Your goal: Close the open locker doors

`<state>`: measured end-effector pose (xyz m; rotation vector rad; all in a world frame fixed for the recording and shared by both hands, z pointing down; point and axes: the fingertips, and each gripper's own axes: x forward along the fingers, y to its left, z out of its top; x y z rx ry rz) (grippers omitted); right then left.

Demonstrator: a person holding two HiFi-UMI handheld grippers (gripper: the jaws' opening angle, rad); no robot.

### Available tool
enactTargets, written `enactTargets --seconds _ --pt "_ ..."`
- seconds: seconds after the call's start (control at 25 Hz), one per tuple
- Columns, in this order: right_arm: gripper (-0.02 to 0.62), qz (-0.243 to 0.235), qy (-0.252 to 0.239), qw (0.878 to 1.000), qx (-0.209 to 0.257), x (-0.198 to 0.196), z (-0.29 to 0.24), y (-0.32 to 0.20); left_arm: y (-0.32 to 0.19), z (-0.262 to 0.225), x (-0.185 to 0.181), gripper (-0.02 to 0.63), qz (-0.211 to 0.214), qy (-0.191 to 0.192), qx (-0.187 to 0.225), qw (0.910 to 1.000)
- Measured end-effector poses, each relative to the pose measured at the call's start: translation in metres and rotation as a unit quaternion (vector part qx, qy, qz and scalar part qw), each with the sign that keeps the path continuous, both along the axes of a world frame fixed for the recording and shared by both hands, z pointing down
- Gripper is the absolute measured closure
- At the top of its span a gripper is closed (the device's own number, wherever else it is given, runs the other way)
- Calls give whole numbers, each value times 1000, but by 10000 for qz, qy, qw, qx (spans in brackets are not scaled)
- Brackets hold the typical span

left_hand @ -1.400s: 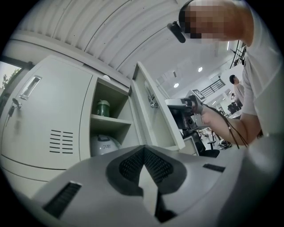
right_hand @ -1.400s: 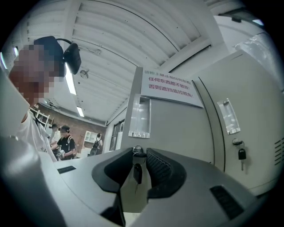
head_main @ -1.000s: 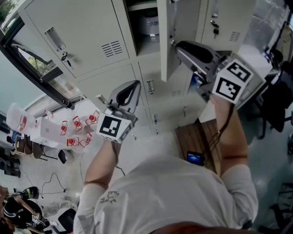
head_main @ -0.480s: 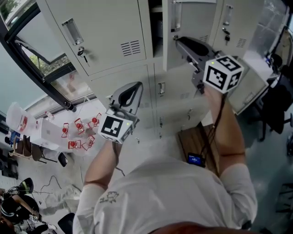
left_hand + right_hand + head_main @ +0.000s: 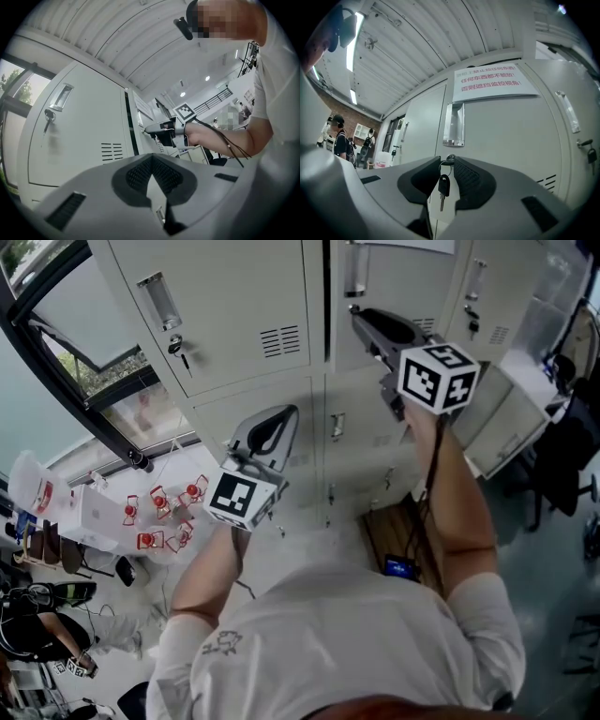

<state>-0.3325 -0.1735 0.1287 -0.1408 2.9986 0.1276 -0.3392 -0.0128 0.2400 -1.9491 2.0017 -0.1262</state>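
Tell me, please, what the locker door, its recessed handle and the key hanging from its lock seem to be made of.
Locker door: probably painted sheet metal, pale grey and matte, judging by its pressed vent slots. Recessed handle: bright metal, perhaps chromed or stainless, given its mirror-like reflections. Key: the black head looks like dull plastic; the blade seems plain metal.

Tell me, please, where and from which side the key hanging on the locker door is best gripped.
Grip the key by its black head, the widest part, not by the thin blade below. It hangs straight down on a ring from the lock, so it is probably best to come level from the front, with one jaw at each side. The right claw faces it this way, jaws apart.
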Motion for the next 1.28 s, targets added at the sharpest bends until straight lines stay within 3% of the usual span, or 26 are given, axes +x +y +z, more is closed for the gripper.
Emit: enactTargets --seconds 0.56,1.28 --pt "506 221 35 9997 -10 -33 0 -15 -6 -3 -11 611 74 8 74 9999" --pt "476 161 -180 9997 -102 -18 12 -7 -5 6 -12 611 99 74 65 9999"
